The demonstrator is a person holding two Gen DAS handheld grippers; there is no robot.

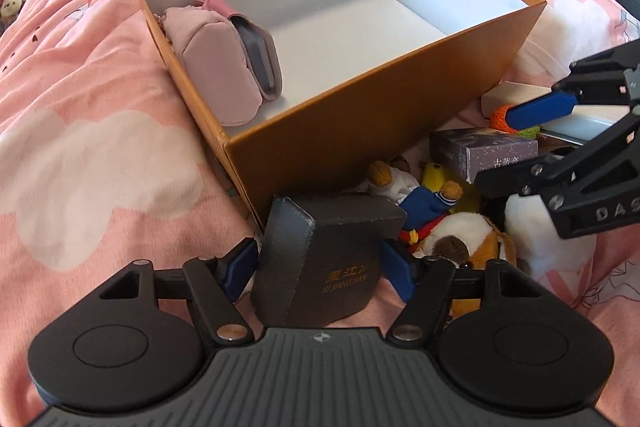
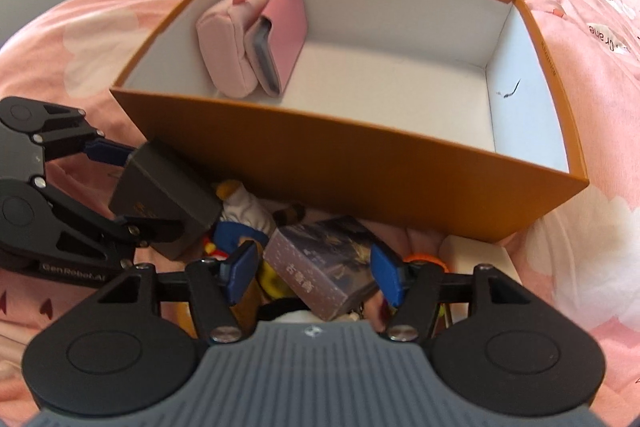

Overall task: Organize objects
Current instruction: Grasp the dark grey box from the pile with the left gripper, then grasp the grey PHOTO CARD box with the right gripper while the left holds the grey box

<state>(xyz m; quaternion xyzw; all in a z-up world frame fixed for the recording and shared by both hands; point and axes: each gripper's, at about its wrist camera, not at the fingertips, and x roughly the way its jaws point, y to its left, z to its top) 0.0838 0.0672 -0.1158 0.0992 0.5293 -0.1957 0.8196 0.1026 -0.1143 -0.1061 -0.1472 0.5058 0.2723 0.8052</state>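
An open orange box [image 1: 360, 131] [image 2: 320, 163] with a white inside sits on the pink bedding. In its left end lie a pink pouch [image 1: 216, 67] [image 2: 228, 51] and a pink wallet [image 2: 286, 39]. In front of the box is a pile of small items. My left gripper [image 1: 320, 263] [image 2: 144, 191] is open and straddles a dark grey box with gold lettering [image 1: 336, 255] [image 2: 160, 187]; its blue pads stand just off the sides. My right gripper [image 2: 312, 273] [image 1: 504, 147] is open around a purple printed card box [image 2: 320, 267] [image 1: 480, 151], with gaps on both sides.
Plush toys [image 1: 452, 239] and small bear dolls [image 1: 400, 183] crowd between the two small boxes. An orange crochet piece [image 1: 500, 117] and a white box [image 1: 516, 97] [image 2: 476, 255] lie to the right. The right half of the orange box's floor is bare.
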